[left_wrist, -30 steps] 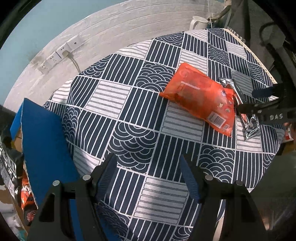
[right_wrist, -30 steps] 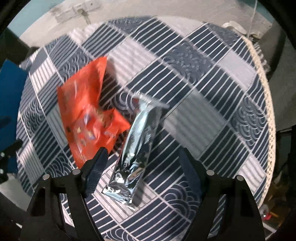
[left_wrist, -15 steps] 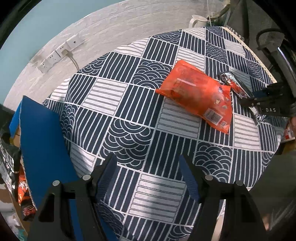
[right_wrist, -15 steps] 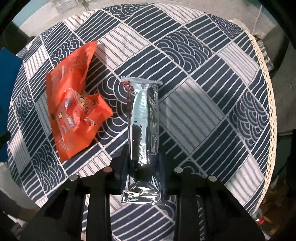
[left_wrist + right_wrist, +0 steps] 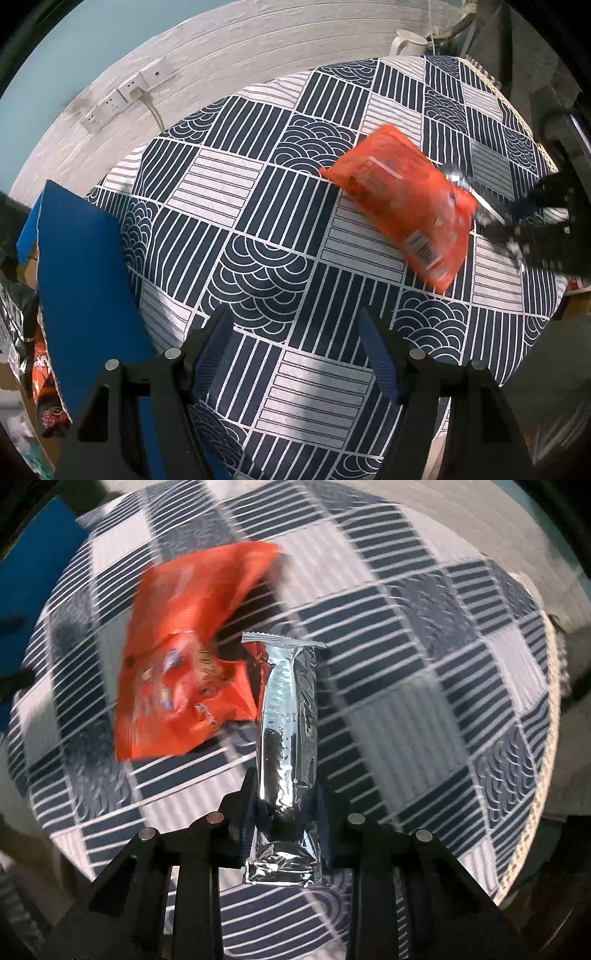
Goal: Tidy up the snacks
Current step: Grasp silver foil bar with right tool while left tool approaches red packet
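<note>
A long silver foil snack bar (image 5: 286,738) is clamped between the jaws of my right gripper (image 5: 286,794), which is shut on its lower part, above the patterned tablecloth (image 5: 424,686). Left of it lies an orange snack bag (image 5: 184,657), blurred. In the left wrist view the same orange bag (image 5: 402,203) lies on the cloth toward the right, with the right gripper (image 5: 539,229) and a glint of the silver bar (image 5: 458,177) blurred beyond it. My left gripper (image 5: 295,354) hangs open over the cloth, nothing between its blue pads.
A blue box flap (image 5: 81,280) stands at the table's left edge, with snack packets (image 5: 44,384) below it. Wall sockets (image 5: 122,96) and a white kettle (image 5: 406,40) sit behind the round table (image 5: 517,332). The table's rim runs along the right (image 5: 546,738).
My right gripper closed on the silver bar, which had been lying loose between open jaws, and rolled so the bar now points straight ahead. The left gripper stayed put.
</note>
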`<state>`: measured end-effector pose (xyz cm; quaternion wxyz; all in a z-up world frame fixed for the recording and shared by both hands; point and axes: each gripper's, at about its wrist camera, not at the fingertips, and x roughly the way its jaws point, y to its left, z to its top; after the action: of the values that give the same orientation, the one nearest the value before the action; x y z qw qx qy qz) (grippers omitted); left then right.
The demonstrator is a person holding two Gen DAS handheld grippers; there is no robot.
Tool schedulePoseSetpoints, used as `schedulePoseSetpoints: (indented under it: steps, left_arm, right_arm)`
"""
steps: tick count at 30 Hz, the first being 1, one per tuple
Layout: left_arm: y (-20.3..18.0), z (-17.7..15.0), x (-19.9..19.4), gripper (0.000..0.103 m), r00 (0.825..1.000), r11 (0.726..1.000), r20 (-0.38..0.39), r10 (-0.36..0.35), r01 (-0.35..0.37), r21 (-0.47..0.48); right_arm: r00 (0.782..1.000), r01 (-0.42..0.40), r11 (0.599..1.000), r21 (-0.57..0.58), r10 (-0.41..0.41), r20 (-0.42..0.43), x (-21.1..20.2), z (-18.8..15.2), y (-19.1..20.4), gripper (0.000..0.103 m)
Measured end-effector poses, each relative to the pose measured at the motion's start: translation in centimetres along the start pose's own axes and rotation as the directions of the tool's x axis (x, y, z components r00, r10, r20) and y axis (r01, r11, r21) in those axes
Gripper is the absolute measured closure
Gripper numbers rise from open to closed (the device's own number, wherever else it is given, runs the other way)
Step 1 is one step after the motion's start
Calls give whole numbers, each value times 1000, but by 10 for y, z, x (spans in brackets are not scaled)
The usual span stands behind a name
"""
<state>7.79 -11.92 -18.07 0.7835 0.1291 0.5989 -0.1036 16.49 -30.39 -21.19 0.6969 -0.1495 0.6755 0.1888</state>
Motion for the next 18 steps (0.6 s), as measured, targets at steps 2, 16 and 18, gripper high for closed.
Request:
schedulePoseSetpoints:
  steps: [2,16,18]
  left_arm:
    - [-1,1,-2,32,1000,1000,4,-2,2,-2]
    - [-7,30,-4,16,995,993,32,-95,97,-62]
    - [-8,38,0,14,992,989,37,-117,120,-87]
  right_arm:
    - [999,-36,999,-24,36,4,-2,0,9,77]
    - [998,-2,999,54,-2,69,-38,-15,-33,77]
    - [997,10,998,60,-15,77,-42,-13,-47,77]
